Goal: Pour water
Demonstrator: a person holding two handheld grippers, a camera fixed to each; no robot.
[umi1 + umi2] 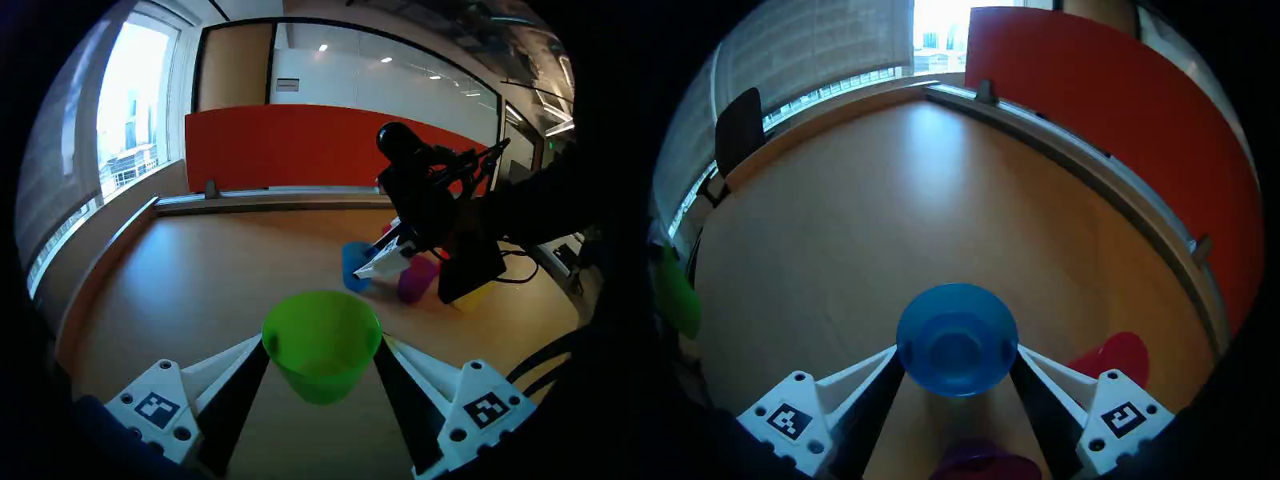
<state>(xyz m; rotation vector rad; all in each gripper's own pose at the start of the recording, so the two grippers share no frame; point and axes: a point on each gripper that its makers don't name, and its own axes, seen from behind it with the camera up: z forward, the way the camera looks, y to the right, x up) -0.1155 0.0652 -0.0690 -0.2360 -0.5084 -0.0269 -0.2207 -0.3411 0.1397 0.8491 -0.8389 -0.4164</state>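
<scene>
Spill risk: water may be splashed on the counter (200, 272) if one cup is tipped before its rim is brought over the other, since the two are held well apart.
Slip risk: the thin tapered walls may be squeezed out of the jaws once tilted.
Knock risk: the red cup (1112, 356) and purple cup (984, 466) just beside the blue cup may be toppled.
Left gripper (322, 342): jaws are clamped on the green cup (320, 372), one at each side below the rim.
Right gripper (957, 354): jaws are clamped on the blue cup (957, 332).
Green cup: bright, translucent and upright, held over the near counter; its water level cannot be told.
Blue cup: translucent, viewed down its mouth; no water is made out.
</scene>
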